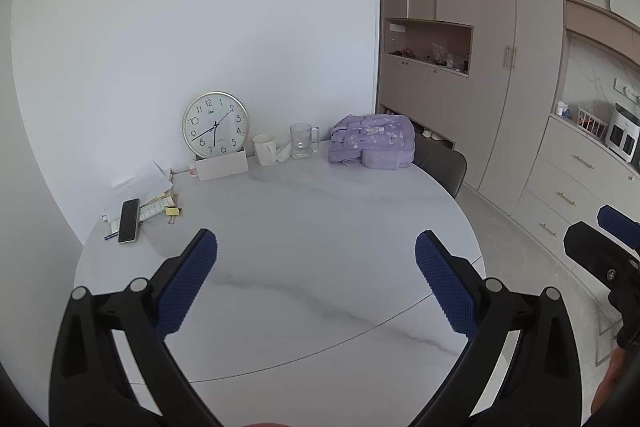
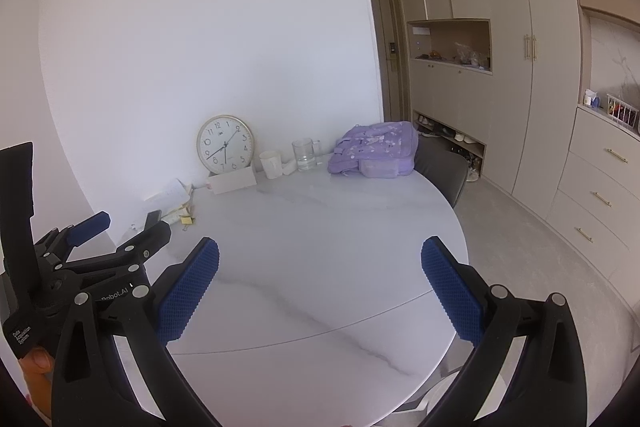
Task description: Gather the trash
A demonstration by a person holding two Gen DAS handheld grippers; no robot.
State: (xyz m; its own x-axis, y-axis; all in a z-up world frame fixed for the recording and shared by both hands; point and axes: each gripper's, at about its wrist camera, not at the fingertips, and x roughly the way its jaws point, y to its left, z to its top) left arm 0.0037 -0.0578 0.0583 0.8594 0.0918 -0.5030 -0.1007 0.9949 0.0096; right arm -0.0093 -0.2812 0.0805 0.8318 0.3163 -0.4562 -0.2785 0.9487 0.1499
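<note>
Left gripper [image 1: 316,247]: jaws spread wide, nothing between them; blue ribbed pads on black arms, held over the near part of the bench [image 1: 320,211]. Right gripper [image 2: 320,255]: jaws likewise wide apart and empty, over the same surface. Each gripper shows at the edge of the other's view; part of a hand [image 2: 36,371] grips the left handle.

Bench: round, white marble-patterned top with grey veins and a curved seam across the near portion. The near and middle area is bare; nothing stands between the jaws and the items at the far side.

Far left edge: a dark phone [image 1: 129,220] lies flat on a loose heap of papers [image 1: 142,181], with yellow sticky notes [image 1: 173,211] just beside it. These paper scraps are the only likely trash seen; individual pieces cannot be made out.

Against the wall: a round gold-rimmed clock [image 1: 215,125] leans upright, a pale card box [image 1: 222,165] in front of it. To its right, a white mug [image 1: 265,149], a crumpled white item [image 1: 285,151] of unclear kind, and a clear glass mug [image 1: 303,141] holding a little water.

Far right: a soft lilac backpack [image 1: 372,141] lies flat. A grey chair back [image 1: 442,165] rises behind the rim, partly hidden. Beyond it, beige cabinets [image 1: 496,67] with an open niche; its contents are too small to identify.
</note>
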